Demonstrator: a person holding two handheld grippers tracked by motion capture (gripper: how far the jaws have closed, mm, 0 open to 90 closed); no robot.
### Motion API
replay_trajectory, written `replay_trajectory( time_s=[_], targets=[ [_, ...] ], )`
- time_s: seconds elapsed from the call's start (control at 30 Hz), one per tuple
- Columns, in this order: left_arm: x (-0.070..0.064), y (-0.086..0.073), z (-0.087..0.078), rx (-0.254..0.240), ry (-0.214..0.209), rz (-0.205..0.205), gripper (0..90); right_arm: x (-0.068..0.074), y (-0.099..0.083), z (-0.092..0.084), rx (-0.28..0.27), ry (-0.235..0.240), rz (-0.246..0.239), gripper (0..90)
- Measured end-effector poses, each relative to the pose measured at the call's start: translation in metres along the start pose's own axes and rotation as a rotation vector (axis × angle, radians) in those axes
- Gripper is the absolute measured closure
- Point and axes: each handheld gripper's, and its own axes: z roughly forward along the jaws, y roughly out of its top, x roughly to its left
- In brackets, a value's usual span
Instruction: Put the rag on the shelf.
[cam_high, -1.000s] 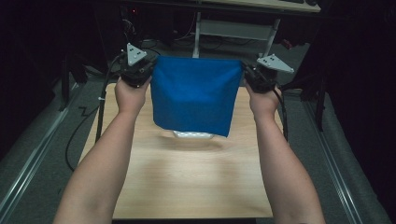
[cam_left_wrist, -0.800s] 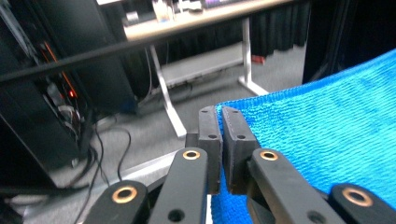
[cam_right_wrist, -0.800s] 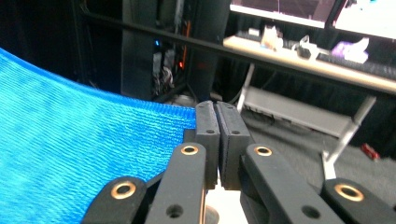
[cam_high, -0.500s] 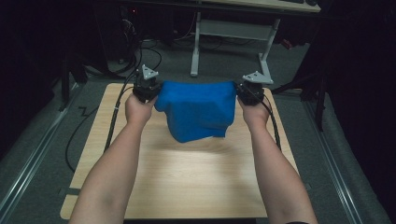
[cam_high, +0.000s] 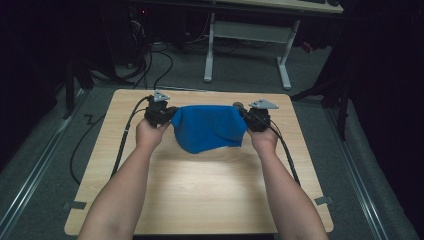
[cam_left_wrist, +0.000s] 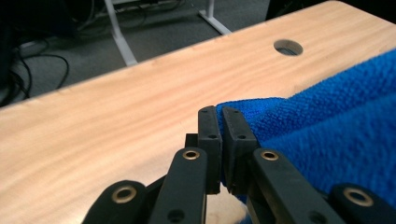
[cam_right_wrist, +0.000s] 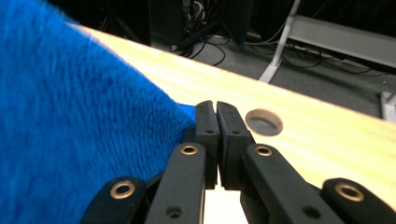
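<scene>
Lowered since a second ago, blue towel (cam_high: 209, 127) now drapes onto far part of wooden table (cam_high: 200, 200), corners pinched by left gripper (cam_high: 161, 114) and right gripper (cam_high: 254, 118); spreading flat likely remains

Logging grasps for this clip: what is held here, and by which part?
A blue cloth, pinched at its two top corners: the left hand-held gripper on one, the right hand-held gripper on the other.

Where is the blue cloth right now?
In the high view the cloth hangs stretched between the left gripper and right gripper, over the far half of the table.
</scene>
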Motion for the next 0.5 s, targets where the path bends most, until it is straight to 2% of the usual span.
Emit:
replay_trajectory(
  time_s=[0.23,0.5],
  targets=[
    [0.000,-0.011,0.007,0.023,-0.052,-0.039,87.2,0.006,-0.014,0.003,0.025,0.025,0.008,88.8],
    [-0.004,-0.022,0.014,0.057,-0.080,-0.038,87.1,0.016,-0.021,0.009,0.049,0.057,0.006,88.8]
  ],
)
